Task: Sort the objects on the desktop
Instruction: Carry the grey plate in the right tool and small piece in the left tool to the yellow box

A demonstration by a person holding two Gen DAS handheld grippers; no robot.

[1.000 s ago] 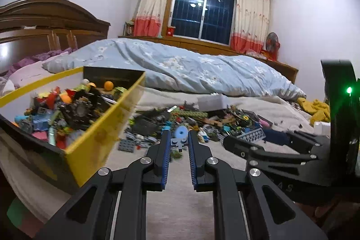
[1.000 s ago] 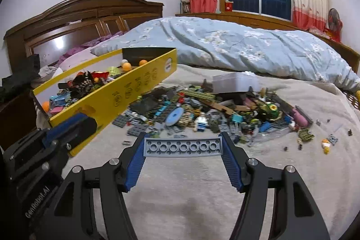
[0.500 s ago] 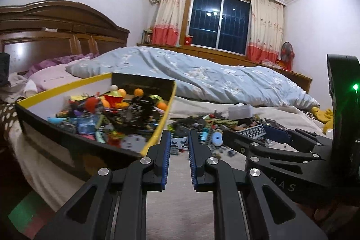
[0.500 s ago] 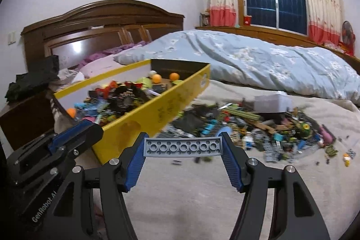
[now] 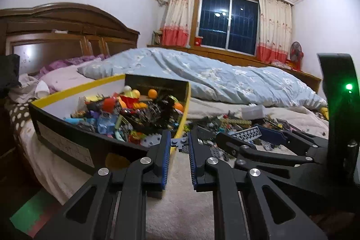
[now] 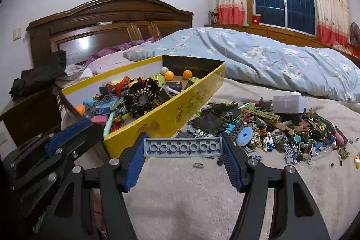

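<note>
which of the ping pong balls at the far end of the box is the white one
The leftmost ball, in the yellow box's far corner; the two balls to its right are orange.

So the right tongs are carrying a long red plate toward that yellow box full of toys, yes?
Nearly. The plate clamped endwise in the right tongs is grey, not red, as the right wrist view shows. The yellow box full of toys sits just ahead on the left.
</note>
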